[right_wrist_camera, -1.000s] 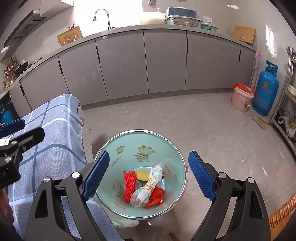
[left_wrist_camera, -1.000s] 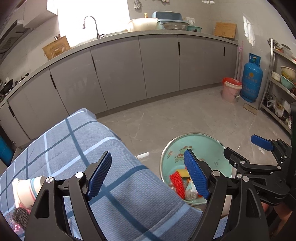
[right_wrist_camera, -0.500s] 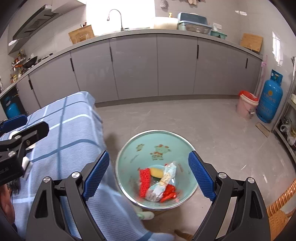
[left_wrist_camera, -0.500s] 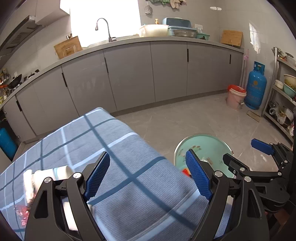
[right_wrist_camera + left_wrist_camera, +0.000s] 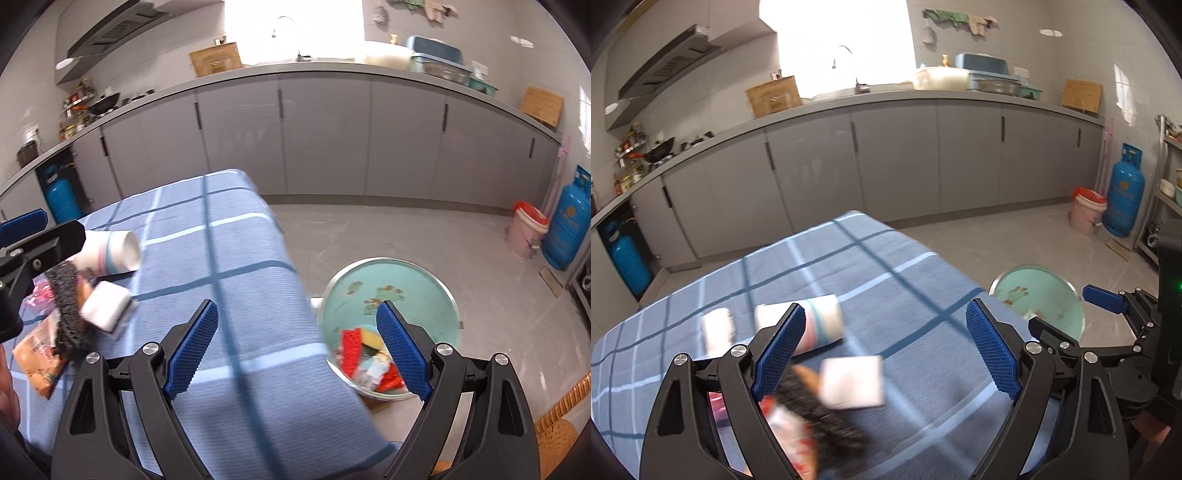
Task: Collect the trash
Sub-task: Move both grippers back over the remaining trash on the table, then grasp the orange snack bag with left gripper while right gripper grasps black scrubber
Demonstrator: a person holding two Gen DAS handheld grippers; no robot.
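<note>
Both tools spread wide, ribbed blue pads bare: left tool (image 5: 886, 349), right tool (image 5: 297, 349); round enamel basin (image 5: 391, 280).

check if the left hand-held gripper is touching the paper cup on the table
Apart. The right wrist view shows the left hand-held gripper hanging open above the tipped-over paper cup, its fingers closed on nothing.

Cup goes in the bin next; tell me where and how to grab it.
The cup lies on its side on the cloth, open mouth toward the bin. Bring the open left claw down from above and pinch across the mid-body; the rounded wall would probably roll away from a sideways approach.
</note>
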